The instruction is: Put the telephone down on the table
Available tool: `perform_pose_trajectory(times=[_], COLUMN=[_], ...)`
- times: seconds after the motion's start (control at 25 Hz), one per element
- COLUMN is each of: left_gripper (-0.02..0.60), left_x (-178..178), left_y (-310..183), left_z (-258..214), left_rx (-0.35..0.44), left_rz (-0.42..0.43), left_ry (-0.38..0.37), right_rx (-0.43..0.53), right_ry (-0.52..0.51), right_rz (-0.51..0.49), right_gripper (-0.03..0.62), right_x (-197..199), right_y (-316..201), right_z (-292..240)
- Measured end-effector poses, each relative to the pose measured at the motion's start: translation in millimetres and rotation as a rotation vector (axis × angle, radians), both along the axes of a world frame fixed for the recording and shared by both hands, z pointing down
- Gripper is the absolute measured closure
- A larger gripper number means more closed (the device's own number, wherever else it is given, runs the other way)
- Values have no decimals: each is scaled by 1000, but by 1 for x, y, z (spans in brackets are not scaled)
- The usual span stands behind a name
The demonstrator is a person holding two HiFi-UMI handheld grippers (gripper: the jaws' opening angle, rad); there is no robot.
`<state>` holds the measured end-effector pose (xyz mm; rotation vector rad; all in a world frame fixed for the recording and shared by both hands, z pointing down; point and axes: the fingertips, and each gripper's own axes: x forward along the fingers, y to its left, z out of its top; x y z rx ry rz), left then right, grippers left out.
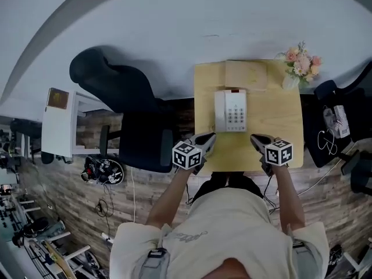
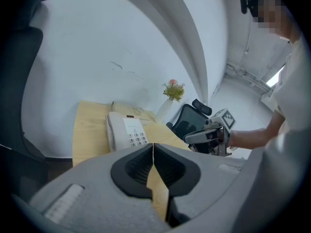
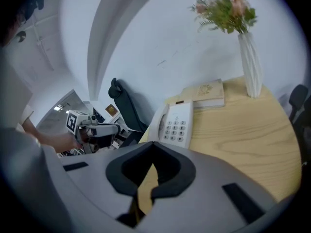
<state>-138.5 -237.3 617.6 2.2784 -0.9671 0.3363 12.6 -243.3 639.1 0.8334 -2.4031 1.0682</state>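
A white telephone point(image 1: 231, 110) point(image 2: 125, 132) point(image 3: 175, 123) lies flat on the pale wooden table point(image 1: 279, 127), handset on its cradle at the left side, keypad up. My left gripper point(image 1: 206, 139) point(image 2: 153, 147) hovers at the table's near edge, left of the phone's front, its jaws shut with nothing between them. My right gripper point(image 1: 256, 139) point(image 3: 152, 145) hangs at the near edge to the phone's right, also shut and empty. Neither touches the phone. Each gripper shows in the other's view: the right gripper point(image 2: 194, 139) and the left gripper point(image 3: 109, 129).
A closed book point(image 1: 246, 74) lies behind the phone at the table's far edge. A white vase of flowers point(image 1: 299, 63) stands at the far right corner. A black office chair point(image 1: 125, 109) is left of the table; another dark chair point(image 1: 334, 121) with cables is to the right.
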Motion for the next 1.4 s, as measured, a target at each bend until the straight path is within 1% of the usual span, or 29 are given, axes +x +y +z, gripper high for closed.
perform_pose_trajectory(times=[0.08, 0.16, 0.24, 0.32, 0.44, 0.52, 0.64, 0.72, 0.84, 0.92, 1.04, 1.16, 1.28, 1.4], left_gripper=[561, 561, 561, 561, 561, 561, 561, 561, 561, 561, 561, 561, 561, 561], left_x=[-4, -5, -4, -4, -3, -2, -4, -5, -8, -10, -13, -17, -21, -24], left_y=[6, 12, 15, 17, 7, -2, -3, -3, -8, -13, -20, -23, -23, -21], left_z=[-18, -37, -57, -76, -107, -131, -169, -194, -230, -253, -286, -310, -324, -328], left_rx=[38, 87, 133, 170, 230, 289, 372, 420, 499, 560, 656, 727, 781, 803], left_rz=[-13, -17, -17, -18, -41, -59, -71, -76, -82, -90, -115, -130, -145, -149], left_ry=[-59, -102, -120, -125, -114, -104, -90, -64, -51, -57, -76, -119, -171, -216], right_rx=[84, 172, 257, 317, 364, 381, 419, 447, 536, 627, 732, 793, 849, 890], right_ry=[29, 41, 27, 2, -46, -80, -87, -105, -121, -91, -37, -22, -25, -15], right_rz=[-17, -13, 12, 36, 45, 38, 33, 33, 53, 81, 89, 76, 98, 122], right_gripper=[592, 592, 592, 592, 592, 592, 592, 592, 592, 592, 592, 592, 592, 592], right_x=[0, 1, 3, 2, 2, 2, 1, -1, -3, -1, -1, -7, -11, -16], right_y=[0, 0, -2, 0, -5, -11, -9, -6, -8, -12, -16, -20, -28, -31], right_z=[-26, -55, -88, -117, -152, -171, -194, -212, -247, -272, -302, -323, -342, -352])
